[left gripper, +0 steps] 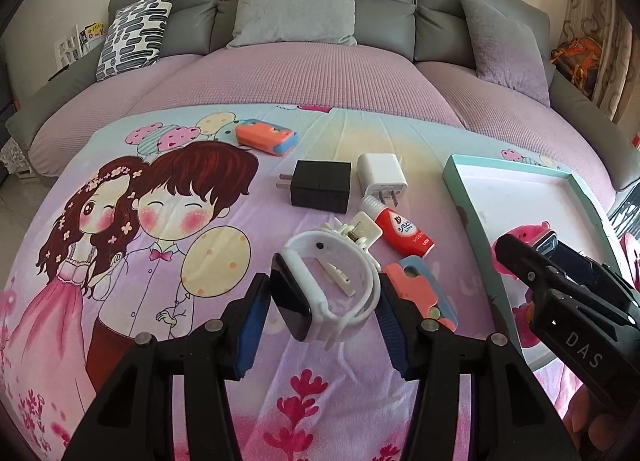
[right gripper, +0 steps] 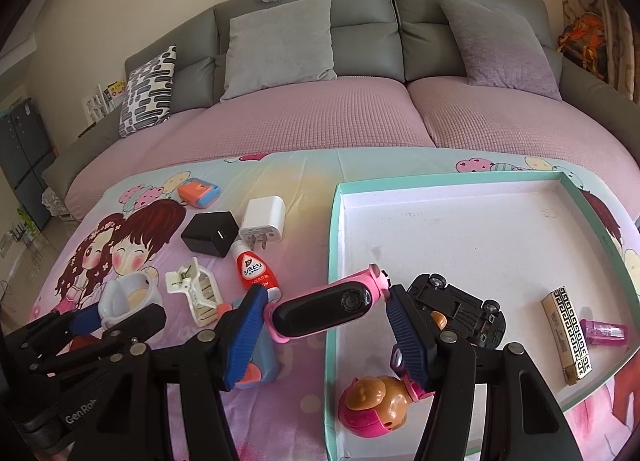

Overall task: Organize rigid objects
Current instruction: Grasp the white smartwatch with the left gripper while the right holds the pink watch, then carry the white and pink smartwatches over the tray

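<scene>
My left gripper [left gripper: 322, 289] is shut on a white smartwatch [left gripper: 344, 261] with a black screen, held clear of the cartoon bedsheet. One blue pad presses on the screen and the other on the strap. In the right wrist view, that watch [right gripper: 120, 297] sits in the left gripper [right gripper: 120, 313] at the lower left. My right gripper [right gripper: 325, 303] is shut on a pink watch [right gripper: 312, 311] with a black face, held across the left rim of the teal tray [right gripper: 332, 261]. From the left wrist camera, the right gripper [left gripper: 536, 249] hangs over the tray [left gripper: 460, 189].
On the sheet lie a black charger [left gripper: 320, 187], a white charger [left gripper: 382, 177], a red bottle [left gripper: 404, 229], a white hair clip [left gripper: 352, 229] and two orange-blue items [left gripper: 266, 135] [left gripper: 420, 293]. The tray holds a toy car [right gripper: 460, 309], a patterned lighter [right gripper: 568, 337], a purple piece [right gripper: 604, 331] and a toy figure [right gripper: 372, 401].
</scene>
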Tool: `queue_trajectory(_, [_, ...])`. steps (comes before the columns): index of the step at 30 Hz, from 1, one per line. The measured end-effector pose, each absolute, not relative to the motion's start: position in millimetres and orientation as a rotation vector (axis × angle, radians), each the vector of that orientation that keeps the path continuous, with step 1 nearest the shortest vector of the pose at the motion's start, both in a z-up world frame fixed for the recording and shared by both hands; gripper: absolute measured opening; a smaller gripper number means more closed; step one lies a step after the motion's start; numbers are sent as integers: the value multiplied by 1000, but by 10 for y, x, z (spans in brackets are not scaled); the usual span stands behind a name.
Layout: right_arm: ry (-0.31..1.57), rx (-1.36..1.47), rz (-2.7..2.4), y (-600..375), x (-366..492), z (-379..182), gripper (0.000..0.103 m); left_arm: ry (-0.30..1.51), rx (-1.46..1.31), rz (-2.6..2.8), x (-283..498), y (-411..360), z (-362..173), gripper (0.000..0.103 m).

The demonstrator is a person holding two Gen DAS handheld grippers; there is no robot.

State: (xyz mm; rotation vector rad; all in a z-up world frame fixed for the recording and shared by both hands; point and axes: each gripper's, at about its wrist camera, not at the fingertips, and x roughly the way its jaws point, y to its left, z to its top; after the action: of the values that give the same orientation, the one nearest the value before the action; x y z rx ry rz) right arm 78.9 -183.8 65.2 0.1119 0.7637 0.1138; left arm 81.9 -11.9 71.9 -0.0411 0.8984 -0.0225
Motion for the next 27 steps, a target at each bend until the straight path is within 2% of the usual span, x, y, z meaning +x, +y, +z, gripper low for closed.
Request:
queue_trajectory(15, [679, 163, 49, -2205, 714, 866, 65, 843, -50, -92, 841, -387, 950, 54])
queue_trajectory(27, [637, 246, -223, -3154, 614, 865, 65, 836, 56, -232, 1116, -1257, 1062, 54])
